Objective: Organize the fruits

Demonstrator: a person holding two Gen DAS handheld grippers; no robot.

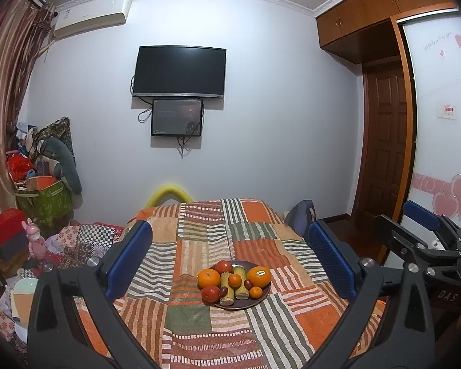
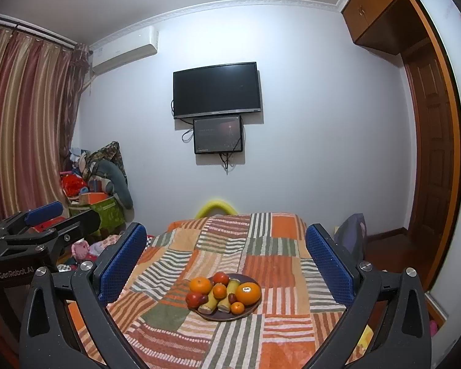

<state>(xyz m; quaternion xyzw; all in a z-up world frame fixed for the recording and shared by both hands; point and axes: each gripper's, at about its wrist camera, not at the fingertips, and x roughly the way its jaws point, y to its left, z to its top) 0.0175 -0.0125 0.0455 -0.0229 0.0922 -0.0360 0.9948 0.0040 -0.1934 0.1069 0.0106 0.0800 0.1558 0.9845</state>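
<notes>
A dark round plate (image 1: pixel 255 303) (image 2: pixel 252 310) sits on a patchwork cloth and holds fruit. On it lie a stickered orange (image 1: pixel 258 276) (image 2: pixel 248 293), a second orange (image 1: pixel 209 278) (image 2: pixel 200 285), small tangerines (image 1: pixel 234 280), red fruits (image 1: pixel 223 266) and two yellow-green cane pieces (image 1: pixel 226 289). My left gripper (image 1: pixel 230 261) is open, raised in front of the plate with nothing between its blue pads. My right gripper (image 2: pixel 226 261) is open too, likewise held short of the plate. Each gripper shows at the edge of the other's view.
The striped patchwork cloth (image 1: pixel 199 246) covers the table. Clutter, boxes and a pink toy (image 1: pixel 35 240) lie at the left. A wall TV (image 1: pixel 179 71) and a wooden wardrobe (image 1: pixel 384 153) stand behind. A yellow foam arch (image 1: pixel 168 193) is at the table's far edge.
</notes>
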